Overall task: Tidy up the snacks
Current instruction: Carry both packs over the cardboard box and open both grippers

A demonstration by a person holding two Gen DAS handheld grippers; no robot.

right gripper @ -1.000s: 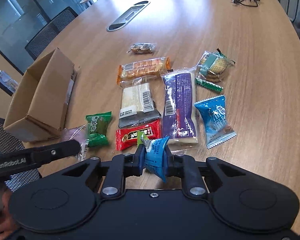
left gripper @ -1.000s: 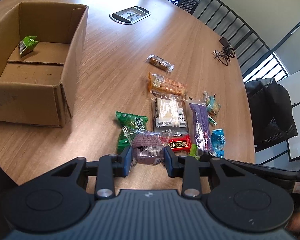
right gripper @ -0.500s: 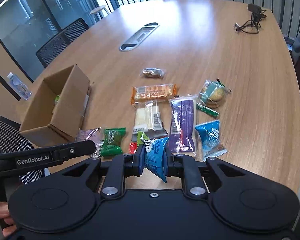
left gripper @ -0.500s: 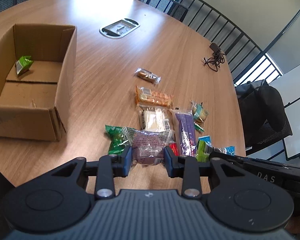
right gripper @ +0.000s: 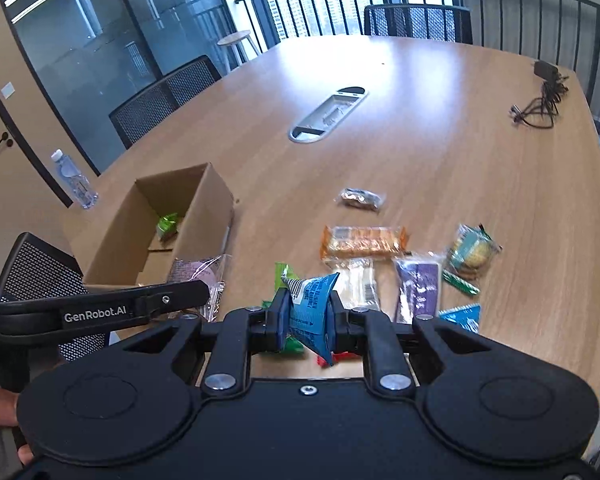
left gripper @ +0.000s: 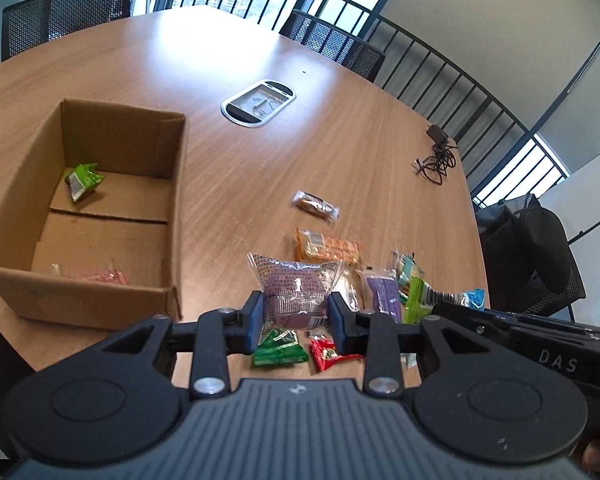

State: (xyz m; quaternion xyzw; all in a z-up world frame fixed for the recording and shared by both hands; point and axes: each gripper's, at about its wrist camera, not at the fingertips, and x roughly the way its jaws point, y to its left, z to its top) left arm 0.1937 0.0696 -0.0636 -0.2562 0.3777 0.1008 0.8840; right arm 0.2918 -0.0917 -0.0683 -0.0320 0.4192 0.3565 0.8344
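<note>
Both tongs risen: left (left gripper: 296,316) clamps crinkly purple packet (left gripper: 296,292), right (right gripper: 309,320) pinches glossy blue pouch (right gripper: 310,312).

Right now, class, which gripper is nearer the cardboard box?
Left. The left gripper, holding a purple snack, is beside the cardboard box; the right gripper, holding a blue packet, is farther away over the snacks.

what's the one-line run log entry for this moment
left gripper: shut on purple snack pack | right gripper: shut on blue snack pack | both above table | cardboard box: green packet inside
</note>
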